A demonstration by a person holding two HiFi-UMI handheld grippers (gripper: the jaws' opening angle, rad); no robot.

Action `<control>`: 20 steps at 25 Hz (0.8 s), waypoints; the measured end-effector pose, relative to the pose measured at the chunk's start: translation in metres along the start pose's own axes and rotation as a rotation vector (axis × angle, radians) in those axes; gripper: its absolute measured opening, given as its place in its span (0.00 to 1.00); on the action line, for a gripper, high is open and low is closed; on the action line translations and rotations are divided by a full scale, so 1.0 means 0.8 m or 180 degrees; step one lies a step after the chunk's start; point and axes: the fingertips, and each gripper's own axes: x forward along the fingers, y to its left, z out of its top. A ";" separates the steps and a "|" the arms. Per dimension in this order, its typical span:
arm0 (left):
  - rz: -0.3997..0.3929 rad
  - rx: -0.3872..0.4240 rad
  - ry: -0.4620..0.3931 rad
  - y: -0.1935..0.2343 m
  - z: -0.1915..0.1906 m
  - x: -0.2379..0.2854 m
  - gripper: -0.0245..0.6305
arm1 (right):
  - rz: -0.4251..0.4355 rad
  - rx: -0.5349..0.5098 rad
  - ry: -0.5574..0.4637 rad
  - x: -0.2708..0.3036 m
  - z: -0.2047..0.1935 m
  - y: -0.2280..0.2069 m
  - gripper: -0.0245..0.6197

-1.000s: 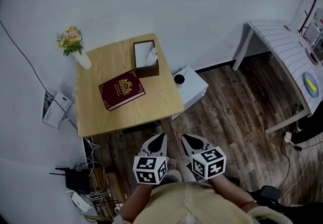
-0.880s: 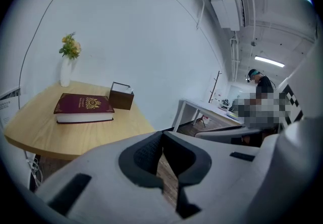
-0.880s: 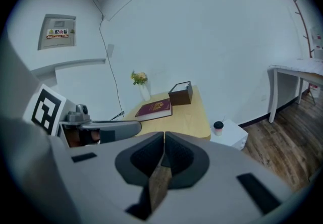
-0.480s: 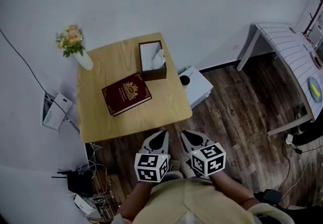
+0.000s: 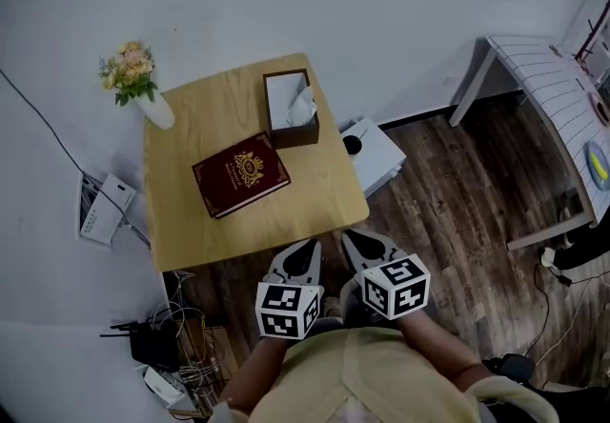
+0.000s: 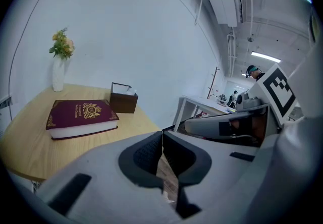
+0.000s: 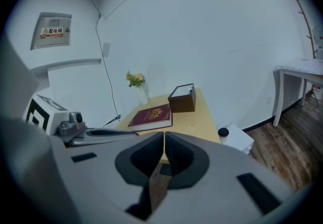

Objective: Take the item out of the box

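A dark brown open-topped box (image 5: pixel 291 110) stands at the far right of the wooden table (image 5: pixel 191 221), with a white tissue (image 5: pixel 302 105) sticking out of it. In the left gripper view the box (image 6: pixel 123 102) sits behind a dark red book (image 6: pixel 81 115). In the right gripper view the box (image 7: pixel 182 99) lies straight ahead. My left gripper (image 5: pixel 303 250) and right gripper (image 5: pixel 355 242) hang side by side just short of the table's near edge. Both are shut and empty, far from the box.
The red book (image 5: pixel 241 173) lies mid-table and a white vase of flowers (image 5: pixel 133 78) stands at the far left corner. A low white cabinet with a black cup (image 5: pixel 376 152) is right of the table. Cables and devices (image 5: pixel 152 345) lie on the floor lower left.
Both grippers have come closer to the table; its near edge now lies just ahead of their tips. Their jaws have stayed shut.
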 end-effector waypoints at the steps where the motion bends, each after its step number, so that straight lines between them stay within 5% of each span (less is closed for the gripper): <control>1: 0.0008 0.0004 0.0000 0.002 0.002 0.002 0.07 | 0.0009 -0.0008 -0.0008 0.004 0.004 -0.001 0.09; 20: 0.0438 -0.0116 -0.0139 0.073 0.102 0.139 0.07 | 0.0294 -0.0084 0.0099 0.106 0.104 -0.102 0.09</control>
